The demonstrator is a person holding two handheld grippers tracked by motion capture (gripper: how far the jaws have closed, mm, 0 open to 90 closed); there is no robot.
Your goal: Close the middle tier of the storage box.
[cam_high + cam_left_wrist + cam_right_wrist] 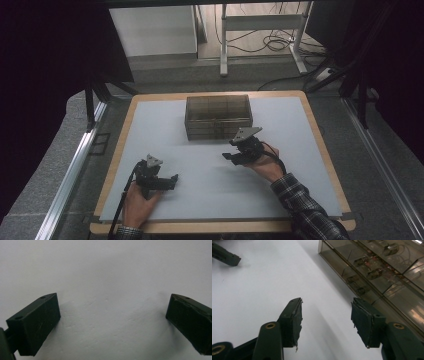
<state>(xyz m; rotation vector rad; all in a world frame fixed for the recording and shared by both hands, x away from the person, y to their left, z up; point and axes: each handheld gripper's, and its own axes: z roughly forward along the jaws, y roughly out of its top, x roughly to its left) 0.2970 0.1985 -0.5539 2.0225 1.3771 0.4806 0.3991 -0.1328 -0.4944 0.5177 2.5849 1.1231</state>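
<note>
clear compartment box [218, 117] upper centre of frame, on white tabletop [210, 190] | right claw [231, 156] just below box's right end, jaws wide, holding nothing | left claw [173, 179] lower left of frame, jaws wide, holding nothing

I'm seeing a pale grey-white mat [210, 165] lying on the counter [117, 150], whose light wood edge is showing around it. Both tongs are reading black: left tongs [172, 178], right tongs [229, 156], each wearing a grey three-cornered plate. The box [218, 116] is looking smoky brown and see-through, with dividers and small reddish bits showing inside. My right sleeve [305, 210] is showing a dark plaid with light lines. The floor [55, 175] is looking speckled grey.
</note>
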